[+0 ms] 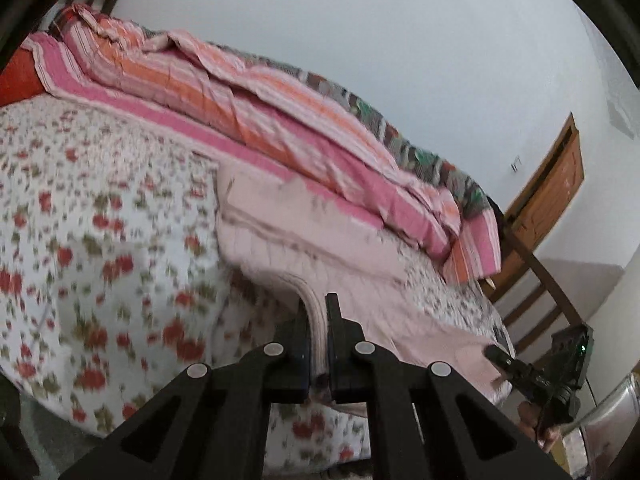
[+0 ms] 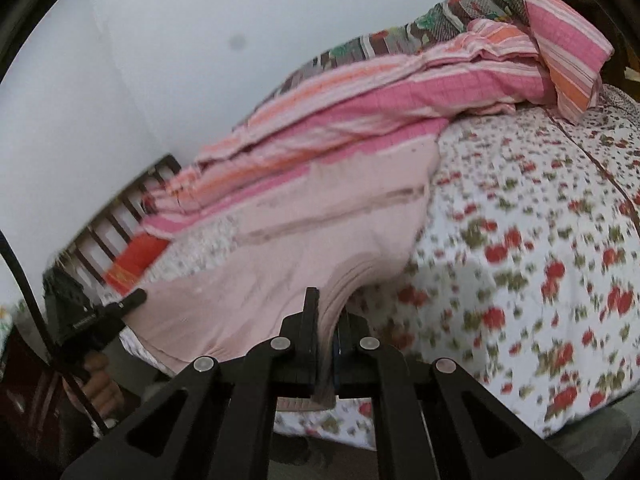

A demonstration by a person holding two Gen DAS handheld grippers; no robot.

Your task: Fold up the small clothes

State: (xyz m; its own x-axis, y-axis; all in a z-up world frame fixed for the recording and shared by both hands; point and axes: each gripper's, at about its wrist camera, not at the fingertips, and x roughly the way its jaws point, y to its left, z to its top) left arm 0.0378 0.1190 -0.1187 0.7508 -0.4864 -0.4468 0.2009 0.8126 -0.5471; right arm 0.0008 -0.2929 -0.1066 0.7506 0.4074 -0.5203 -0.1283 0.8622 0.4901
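I see left gripper (image 1: 318,344) pinching pink garment (image 1: 320,232) hem | right gripper (image 2: 326,340) pinching opposite corner | cloth spans between, body lies ahead on bed (image 1: 100,220)

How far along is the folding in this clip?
Early. Both the left gripper and the right gripper are shut on one edge of the pale pink garment, lifting it off the floral bedsheet. No finished fold shows; folding over and flattening remain.

Pale pink garment (image 1: 320,220) with ribbed edge, spread over floral bed, near edge lifted and bunched
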